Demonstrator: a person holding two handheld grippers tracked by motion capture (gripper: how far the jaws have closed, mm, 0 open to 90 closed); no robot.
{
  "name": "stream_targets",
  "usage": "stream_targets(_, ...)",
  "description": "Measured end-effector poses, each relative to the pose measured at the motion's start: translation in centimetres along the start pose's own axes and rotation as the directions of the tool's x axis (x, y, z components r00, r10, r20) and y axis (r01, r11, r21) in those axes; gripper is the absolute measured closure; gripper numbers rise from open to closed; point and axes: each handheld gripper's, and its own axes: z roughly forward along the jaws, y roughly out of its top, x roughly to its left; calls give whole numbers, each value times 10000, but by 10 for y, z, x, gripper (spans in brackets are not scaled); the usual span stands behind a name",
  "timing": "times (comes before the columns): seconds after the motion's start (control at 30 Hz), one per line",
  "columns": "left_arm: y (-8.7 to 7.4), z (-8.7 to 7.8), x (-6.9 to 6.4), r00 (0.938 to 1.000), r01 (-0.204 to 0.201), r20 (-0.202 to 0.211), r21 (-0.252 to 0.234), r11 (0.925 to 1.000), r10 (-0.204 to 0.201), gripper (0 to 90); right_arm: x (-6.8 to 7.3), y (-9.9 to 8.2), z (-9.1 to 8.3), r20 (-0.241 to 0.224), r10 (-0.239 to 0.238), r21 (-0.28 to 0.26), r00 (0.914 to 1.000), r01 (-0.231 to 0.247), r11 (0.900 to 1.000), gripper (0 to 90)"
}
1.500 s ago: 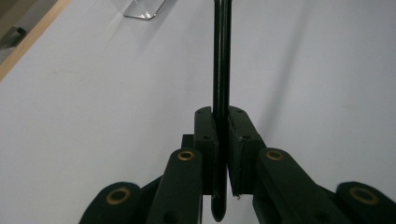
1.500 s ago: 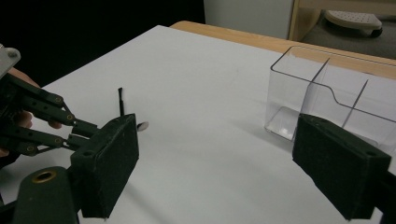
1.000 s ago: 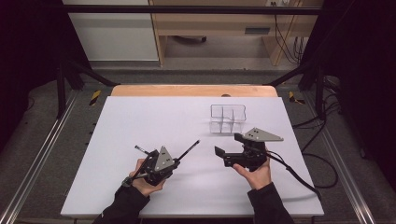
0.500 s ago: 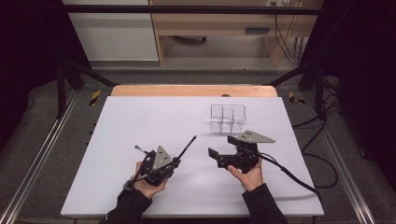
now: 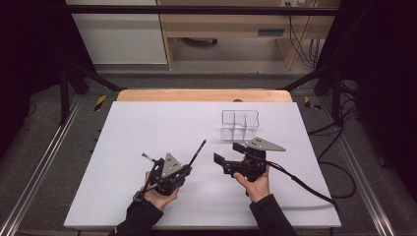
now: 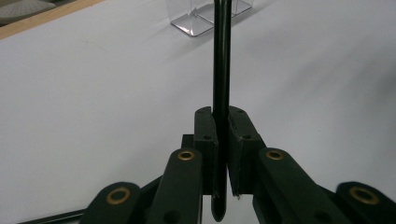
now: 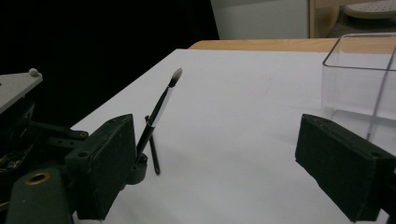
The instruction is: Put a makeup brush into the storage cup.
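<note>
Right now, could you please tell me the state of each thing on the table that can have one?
Left gripper: shut on the brush.
Brush: held, tilted up, bristles away from the person.
Right gripper: open, nothing between its jaws.
Clear organizer: upright, looks empty.

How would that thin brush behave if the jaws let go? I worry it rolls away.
The brush looks stiff, standing straight out of the shut left gripper. Its round, slim handle would probably roll on the smooth white table. It seems light, so a small nudge may shift it.
</note>
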Motion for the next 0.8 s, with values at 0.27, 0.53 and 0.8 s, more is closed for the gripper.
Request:
stream_targets(0.27,3,2,-4,9996,291,-34,-54,9996,-291,828,5,-1,11,-292,291,28,9991,-291,9996,145)
stream_targets(0.53,7,3,-6,9991,418,-40,-167,9990,-419,828,10,1,15,-422,454,-78,9981,-458,9989,122)
stream_targets(0.8,11,4,-7,9980,610,-160,-301,9977,-615,829,9,2,19,-463,768,-182,9960,-777,9968,166)
